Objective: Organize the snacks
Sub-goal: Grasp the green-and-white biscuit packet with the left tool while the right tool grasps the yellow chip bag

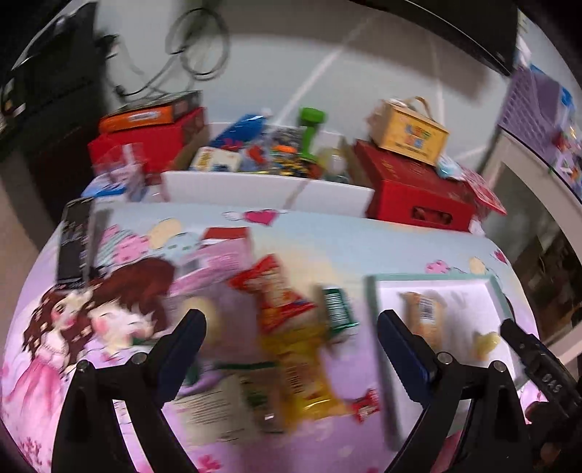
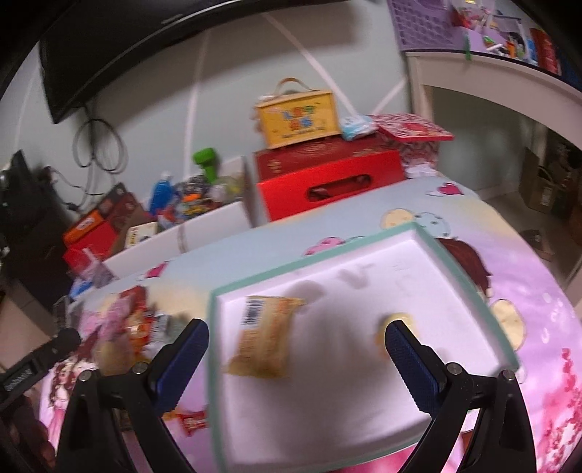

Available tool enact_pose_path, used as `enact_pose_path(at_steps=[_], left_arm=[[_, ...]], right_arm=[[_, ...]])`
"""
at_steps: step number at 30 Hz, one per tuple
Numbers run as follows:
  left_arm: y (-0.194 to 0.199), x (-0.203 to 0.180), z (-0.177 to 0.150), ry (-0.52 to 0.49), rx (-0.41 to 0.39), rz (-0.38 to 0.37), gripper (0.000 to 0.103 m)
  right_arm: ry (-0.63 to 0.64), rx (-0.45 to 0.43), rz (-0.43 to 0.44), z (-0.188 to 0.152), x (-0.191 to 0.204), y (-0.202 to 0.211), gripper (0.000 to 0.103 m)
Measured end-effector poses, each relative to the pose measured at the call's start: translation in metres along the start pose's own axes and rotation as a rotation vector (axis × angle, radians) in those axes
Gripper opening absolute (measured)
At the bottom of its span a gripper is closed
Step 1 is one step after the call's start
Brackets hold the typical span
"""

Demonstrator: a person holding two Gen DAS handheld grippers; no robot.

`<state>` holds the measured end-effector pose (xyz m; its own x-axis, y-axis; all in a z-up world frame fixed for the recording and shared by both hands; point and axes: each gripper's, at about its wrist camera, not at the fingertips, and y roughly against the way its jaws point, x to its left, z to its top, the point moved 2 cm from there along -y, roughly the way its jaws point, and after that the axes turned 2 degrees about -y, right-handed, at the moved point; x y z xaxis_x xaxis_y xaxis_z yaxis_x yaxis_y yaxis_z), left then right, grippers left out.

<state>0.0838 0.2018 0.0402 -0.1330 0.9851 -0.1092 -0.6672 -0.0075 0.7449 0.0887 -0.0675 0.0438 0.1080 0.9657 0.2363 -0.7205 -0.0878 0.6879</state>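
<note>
A white tray with a teal rim [image 2: 313,254] [image 1: 374,305] lies on a cartoon-print cloth. In it rest a tan snack packet [image 2: 262,334] [image 1: 425,316] and a small round yellow snack [image 2: 398,322] [image 1: 485,342]. Left of the tray is a blurred heap of snacks: a red-and-orange bag [image 1: 276,298], a green packet [image 1: 338,309], a yellow bag [image 1: 305,374], a small red candy [image 1: 367,404] [image 2: 192,422] and a pink box [image 1: 218,254]. My left gripper [image 1: 291,320] hovers open over the heap. My right gripper [image 2: 296,333] hangs open above the tray, holding nothing.
Behind the cloth stand a white bin of toys [image 1: 265,189], red boxes [image 1: 414,189] [image 1: 145,142], a yellow carry case [image 1: 411,134] and a purple basket [image 2: 422,25] on a white shelf. A dark remote [image 1: 74,236] lies at the cloth's left edge.
</note>
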Motion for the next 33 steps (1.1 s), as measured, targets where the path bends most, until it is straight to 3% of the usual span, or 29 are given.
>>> enact_pose_path(at_steps=[5,14,26,33], left_arm=[[0.006,0.049,-0.012,0.091,0.027,0.059,0.095],[0.001,0.119,-0.034,0.261,0.058,0.078,0.095],[-0.051,0.126,-0.050,0.255,0.184,0.004,0.095],[-0.073,0.125,-0.058,0.254,0.238,-0.036,0.095]], right_arm=[[0.039,0.015,0.104,-0.008,0.035,0.000,0.100],[0.132,0.100,0.186,-0.038,0.103,-0.022,0.099],[0.361,0.228,0.148,-0.095,0.165,-0.065,0.099],[0.397,0.265,0.108,-0.109,0.177,-0.084,0.097]])
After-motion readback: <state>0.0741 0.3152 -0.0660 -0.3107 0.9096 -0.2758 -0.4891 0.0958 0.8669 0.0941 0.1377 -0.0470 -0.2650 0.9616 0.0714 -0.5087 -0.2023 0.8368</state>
